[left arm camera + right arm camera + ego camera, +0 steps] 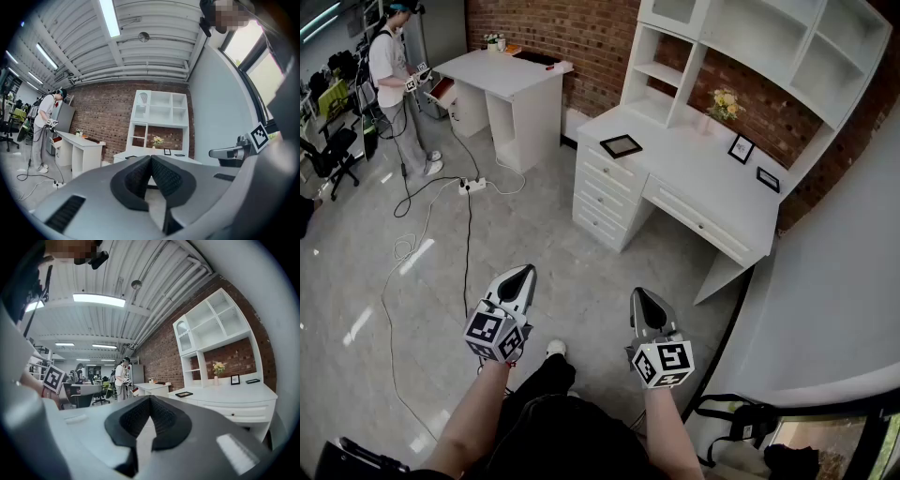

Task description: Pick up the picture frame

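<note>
The left gripper (pixel 151 158) has its jaws closed tip to tip with nothing between them. The right gripper (pixel 150 398) is closed and empty as well. Both are held level, side by side and apart, over bare grey floor (pixel 567 267) that runs unobstructed to the drawer fronts of the white desk (pixel 680 159).

The black picture frame (pixel 621 145) lies flat on the desktop near its left front edge, with clear surface around it. An upright frame (pixel 741 148) and a third frame (pixel 768 179) sit farther back by the brick wall, and a vase of flowers (pixel 724 105) stands beside the hutch shelves (pixel 661 70).

To the left, a power strip (pixel 472 185) and cable (pixel 467 244) trail across the floor. A curved grey wall (pixel 844 281) closes the right side.
</note>
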Motion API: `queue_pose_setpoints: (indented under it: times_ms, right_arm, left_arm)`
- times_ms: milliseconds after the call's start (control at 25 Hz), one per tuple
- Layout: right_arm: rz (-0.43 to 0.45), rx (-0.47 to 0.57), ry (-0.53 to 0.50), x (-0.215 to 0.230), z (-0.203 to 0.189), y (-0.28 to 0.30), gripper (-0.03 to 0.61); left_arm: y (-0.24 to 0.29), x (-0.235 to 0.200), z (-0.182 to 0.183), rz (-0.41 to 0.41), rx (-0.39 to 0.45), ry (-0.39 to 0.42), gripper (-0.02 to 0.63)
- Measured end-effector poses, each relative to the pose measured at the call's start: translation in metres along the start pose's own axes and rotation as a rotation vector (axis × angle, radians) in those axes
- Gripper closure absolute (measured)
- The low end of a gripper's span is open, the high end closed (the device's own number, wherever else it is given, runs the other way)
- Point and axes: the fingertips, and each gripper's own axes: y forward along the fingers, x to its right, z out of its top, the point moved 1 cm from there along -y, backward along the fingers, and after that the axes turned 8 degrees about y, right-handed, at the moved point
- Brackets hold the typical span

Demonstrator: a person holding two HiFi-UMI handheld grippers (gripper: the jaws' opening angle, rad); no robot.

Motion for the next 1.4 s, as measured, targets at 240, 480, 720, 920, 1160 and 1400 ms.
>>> queue_pose_setpoints:
  times_ms: [240,480,720,920,1160,1400]
  right_arm:
    - [-0.019,0.004,-0.008,0.025,-0.001,0.023,0.577]
    - [-0.034,-0.006,-0.002,0.048,-0.001,0.058,0.577]
    - [-0.050,-0.014,-0.006,0.072,0.005,0.096,0.577]
    - [-0.067,-0.035,0.010,0.090,0.001,0.120,0.577]
    - [-0.080,-0.058,0.038,0.106,-0.004,0.153,0.577]
    - [-0.097,-0.063,0.054,0.124,-0.009,0.186,0.575]
  left_arm:
    - [0.026,-0.002,-0.011,-0.007,-0.014,-0.005,0.606]
    - [0.070,-0.021,-0.015,-0.014,-0.021,-0.012,0.606]
    - [0.116,-0.039,-0.011,-0.027,-0.020,-0.015,0.606]
    - [0.143,-0.052,-0.015,-0.045,-0.037,-0.012,0.606]
    - [0.175,-0.078,-0.020,-0.027,-0.054,-0.032,0.606]
    - [0.207,-0.096,-0.027,-0.042,-0.064,-0.028,0.606]
